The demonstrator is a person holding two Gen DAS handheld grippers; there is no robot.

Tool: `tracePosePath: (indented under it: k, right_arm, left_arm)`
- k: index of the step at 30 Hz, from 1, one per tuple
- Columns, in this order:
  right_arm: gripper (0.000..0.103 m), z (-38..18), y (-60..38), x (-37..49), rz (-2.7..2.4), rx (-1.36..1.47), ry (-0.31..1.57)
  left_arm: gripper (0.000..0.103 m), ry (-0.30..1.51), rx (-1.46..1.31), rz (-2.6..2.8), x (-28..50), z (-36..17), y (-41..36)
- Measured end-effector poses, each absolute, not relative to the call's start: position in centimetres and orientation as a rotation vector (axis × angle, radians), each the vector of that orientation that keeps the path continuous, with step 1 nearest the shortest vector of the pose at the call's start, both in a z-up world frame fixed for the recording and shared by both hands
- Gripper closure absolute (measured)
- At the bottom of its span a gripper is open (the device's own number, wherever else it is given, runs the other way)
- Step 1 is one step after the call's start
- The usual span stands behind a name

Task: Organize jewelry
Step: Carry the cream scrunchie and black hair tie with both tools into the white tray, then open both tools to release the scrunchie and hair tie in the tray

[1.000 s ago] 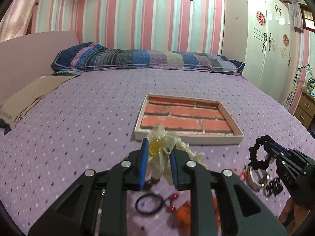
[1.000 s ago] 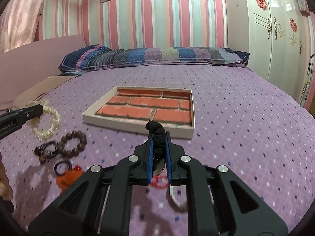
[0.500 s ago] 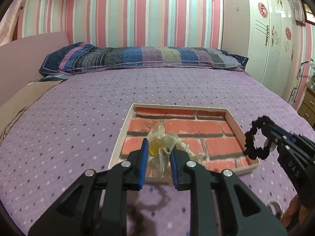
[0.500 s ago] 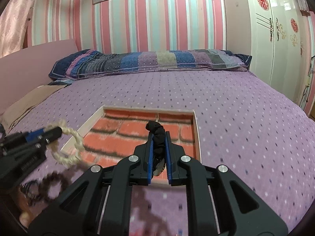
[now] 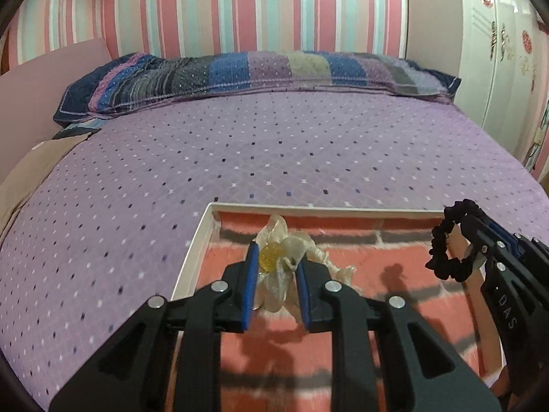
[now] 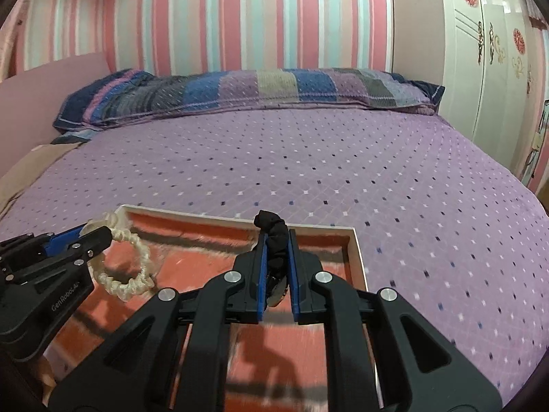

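Observation:
A shallow white-rimmed tray (image 5: pixel 195 250) with a red brick-pattern floor lies on the purple bed; both grippers hang over it. My left gripper (image 5: pixel 274 267) is shut on a cream scrunchie (image 5: pixel 288 261) with a yellow bead, above the tray's left part. From the right wrist view the cream scrunchie (image 6: pixel 127 274) dangles as a loop from the left gripper (image 6: pixel 99 237). My right gripper (image 6: pixel 276 257) is shut on a black scrunchie (image 6: pixel 276 240) over the right part of the tray (image 6: pixel 357 250). In the left wrist view the black scrunchie (image 5: pixel 446 247) hangs from the right gripper (image 5: pixel 470 230).
The purple dotted bedspread (image 5: pixel 274 158) stretches beyond the tray to a long patchwork pillow (image 5: pixel 257 72) against the striped wall. A beige cloth (image 5: pixel 31 175) lies at the left edge. White wardrobe doors (image 6: pixel 480 68) stand on the right.
Both grippers have travelled forward from the pile of jewelry on the bedspread to above the tray, each carrying its scrunchie. The loose jewelry has dropped out of view.

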State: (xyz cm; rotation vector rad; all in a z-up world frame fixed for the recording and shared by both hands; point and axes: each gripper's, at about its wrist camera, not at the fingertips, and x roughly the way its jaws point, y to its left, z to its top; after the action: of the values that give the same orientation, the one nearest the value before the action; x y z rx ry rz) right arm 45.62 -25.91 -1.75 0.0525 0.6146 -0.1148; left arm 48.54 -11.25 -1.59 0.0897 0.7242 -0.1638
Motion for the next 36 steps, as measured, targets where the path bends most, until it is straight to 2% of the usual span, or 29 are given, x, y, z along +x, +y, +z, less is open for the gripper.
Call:
tracePosePath:
  k: [11,23,25,28,29,30,33,35,36]
  right_arm:
    - [0.091,-5.7,-26.5,52.5,-0.162,0.025,0.871]
    - [0.091,-7.9,-28.4,54.1,-0.169,0.047,0.982]
    - [0.089,-8.2,-28.6,54.3,-0.157,0.063,1.0]
    - [0.077,-7.8,-28.6,53.8,-0.154,0.067,0.985]
    - [0.066,-7.5,-28.5,53.6,-0.153,0.058,0.973]
    - [0.059,-7.0,-28.4,53.4,-0.15,0.043,0.958]
    - [0.059,-5.6,-28.3,52.2,-0.14,0.023,0.933]
    - [0.057,-4.5,-28.4,51.1,-0.137,0.02,0.917]
    - [0.052,-3.7,-28.5,50.1,-0.136,0.015,0.907]
  left_arm:
    - [0.082,0.903,0.125,-0.158,55.4,-4.5,-12.7]
    - [0.078,0.973,0.182,-0.117,56.9,-7.7,-12.5]
    - [0.06,0.974,0.173,-0.096,56.9,-7.6,-12.3]
    - [0.055,0.963,0.18,-0.087,56.5,-7.2,-12.3]
    - [0.054,0.96,0.185,-0.088,56.4,-7.0,-12.2]
    - [0.051,0.957,0.187,-0.09,56.2,-6.7,-12.2]
    - [0.048,0.933,0.185,-0.108,55.0,-5.1,-11.8]
    - [0.04,0.917,0.16,-0.129,53.9,-3.6,-11.1]
    - [0.033,0.899,0.143,-0.145,52.8,-2.5,-10.4]
